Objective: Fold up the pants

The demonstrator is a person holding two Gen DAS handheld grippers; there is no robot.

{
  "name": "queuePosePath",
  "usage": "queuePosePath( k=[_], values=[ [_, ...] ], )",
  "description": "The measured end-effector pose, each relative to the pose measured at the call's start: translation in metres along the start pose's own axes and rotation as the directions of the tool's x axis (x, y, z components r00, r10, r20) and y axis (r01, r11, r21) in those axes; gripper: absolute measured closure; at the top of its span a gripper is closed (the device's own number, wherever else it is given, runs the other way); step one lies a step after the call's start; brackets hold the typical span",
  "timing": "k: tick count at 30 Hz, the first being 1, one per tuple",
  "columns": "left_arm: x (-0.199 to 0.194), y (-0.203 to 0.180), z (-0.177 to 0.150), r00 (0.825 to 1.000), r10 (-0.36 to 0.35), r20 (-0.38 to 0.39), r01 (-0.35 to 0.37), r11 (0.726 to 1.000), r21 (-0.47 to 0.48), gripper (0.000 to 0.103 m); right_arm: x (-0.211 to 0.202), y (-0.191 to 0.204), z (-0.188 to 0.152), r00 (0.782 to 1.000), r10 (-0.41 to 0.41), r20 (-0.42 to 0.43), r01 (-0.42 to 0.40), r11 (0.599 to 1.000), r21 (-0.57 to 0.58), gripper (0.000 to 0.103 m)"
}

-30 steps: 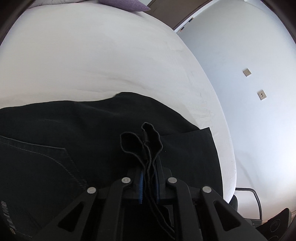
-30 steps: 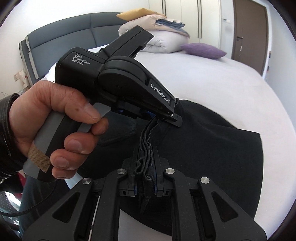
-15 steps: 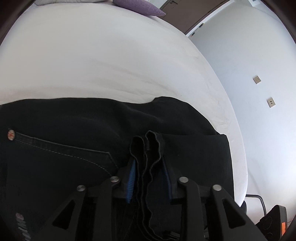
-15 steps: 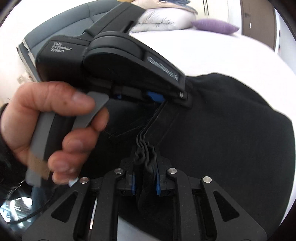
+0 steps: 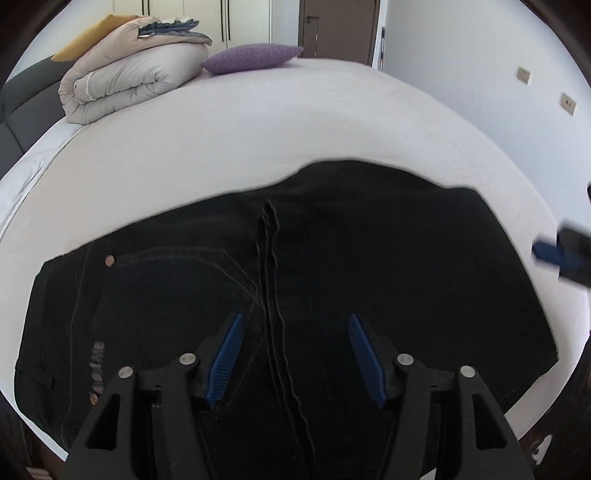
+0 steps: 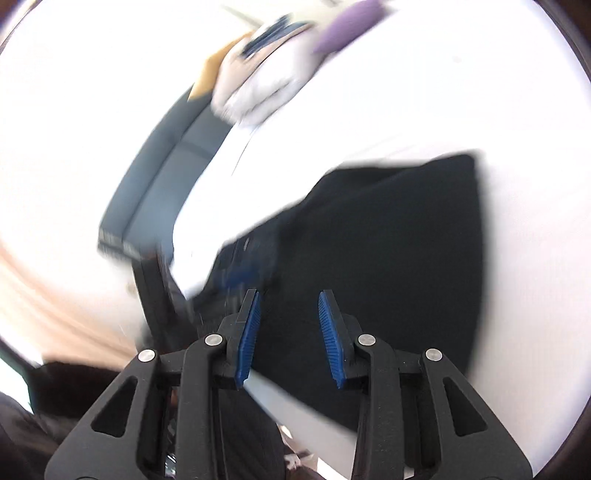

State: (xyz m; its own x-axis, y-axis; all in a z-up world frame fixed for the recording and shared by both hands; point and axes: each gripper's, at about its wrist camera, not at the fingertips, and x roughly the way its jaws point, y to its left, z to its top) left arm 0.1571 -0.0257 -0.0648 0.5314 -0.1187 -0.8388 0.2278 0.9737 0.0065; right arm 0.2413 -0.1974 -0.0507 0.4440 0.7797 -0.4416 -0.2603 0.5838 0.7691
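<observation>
Pants (image 5: 369, 277) on the bed (image 5: 295, 122) in the lower frame, folded duvet (image 5: 129, 77) at upper left, pillow (image 5: 255, 57) just right of it, door (image 5: 340, 29) behind.

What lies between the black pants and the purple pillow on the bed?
Only bare white sheet separates the black pants from the purple pillow, clearest in the left wrist view.

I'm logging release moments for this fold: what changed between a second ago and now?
Both grippers let go. The left gripper, which had pinched the bunched edge of the black denim pants, is opening, the fabric edge loose between its blue pads. The right gripper is opening too, with nothing pinched, and has swung away from the left one. The pants stay folded on the white bed sheet.
</observation>
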Motion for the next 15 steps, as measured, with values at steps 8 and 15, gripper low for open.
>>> queuePosePath(
  k=[8,15],
  values=[
    [0.005,0.008,-0.016,0.998,0.025,0.052,-0.025,1.000,-0.005,0.030,0.008,-0.101,0.066,0.999,0.021,-0.037,-0.011,0.969,0.249,0.081],
    [0.008,0.015,-0.020,0.998,0.020,0.055,-0.019,1.000,-0.020,0.030,0.019,-0.122,0.019,0.991,0.039,-0.124,-0.010,0.973,0.232,0.088]
  ],
)
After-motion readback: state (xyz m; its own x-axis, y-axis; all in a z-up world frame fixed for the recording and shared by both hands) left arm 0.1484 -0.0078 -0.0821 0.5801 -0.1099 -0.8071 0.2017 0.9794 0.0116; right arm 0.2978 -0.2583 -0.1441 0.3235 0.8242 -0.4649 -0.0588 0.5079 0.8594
